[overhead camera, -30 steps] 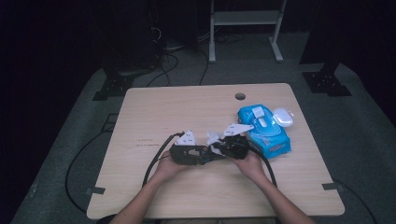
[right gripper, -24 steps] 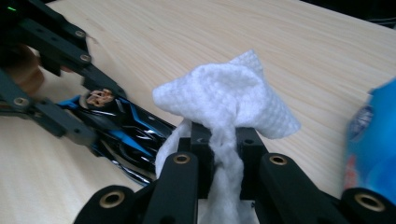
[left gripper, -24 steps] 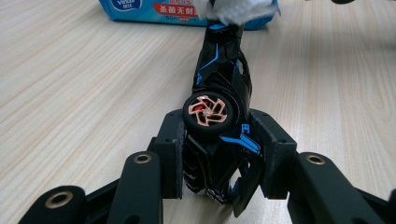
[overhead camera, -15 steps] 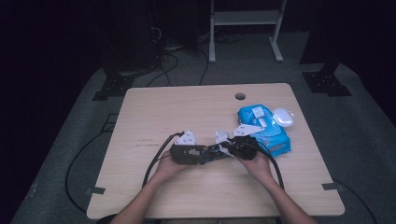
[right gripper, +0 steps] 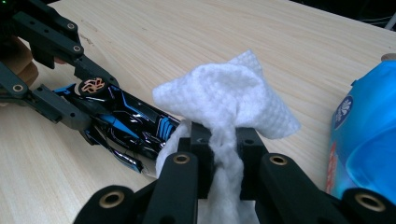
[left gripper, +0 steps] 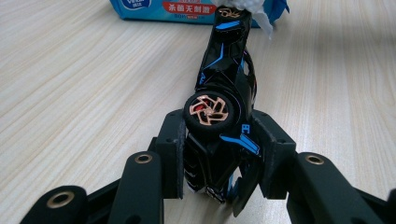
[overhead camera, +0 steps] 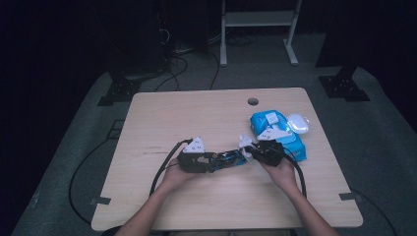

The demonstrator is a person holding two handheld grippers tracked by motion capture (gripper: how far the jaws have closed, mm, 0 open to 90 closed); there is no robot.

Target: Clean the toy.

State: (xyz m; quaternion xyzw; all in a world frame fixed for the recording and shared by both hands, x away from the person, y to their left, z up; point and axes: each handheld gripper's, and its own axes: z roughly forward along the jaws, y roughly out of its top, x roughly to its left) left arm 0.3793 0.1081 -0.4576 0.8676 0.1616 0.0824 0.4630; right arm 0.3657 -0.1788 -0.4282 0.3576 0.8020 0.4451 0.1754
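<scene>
2 grips show: the left hand-held gripper (left gripper: 219, 186) clamps the black toy car (left gripper: 224, 93) above the table (overhead camera: 196, 113); the right hand-held gripper (right gripper: 224, 140) pinches a white wipe (right gripper: 229, 93) against its nose.

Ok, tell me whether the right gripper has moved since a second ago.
Yes. In the high view the right gripper, shut on the white wipe, has shifted right, closer to the blue wipe pack.

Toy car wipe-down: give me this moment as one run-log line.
left gripper: shut on toy car | right gripper: shut on wet wipe | wipe at car's far end | wipes pack beside, on table
</scene>
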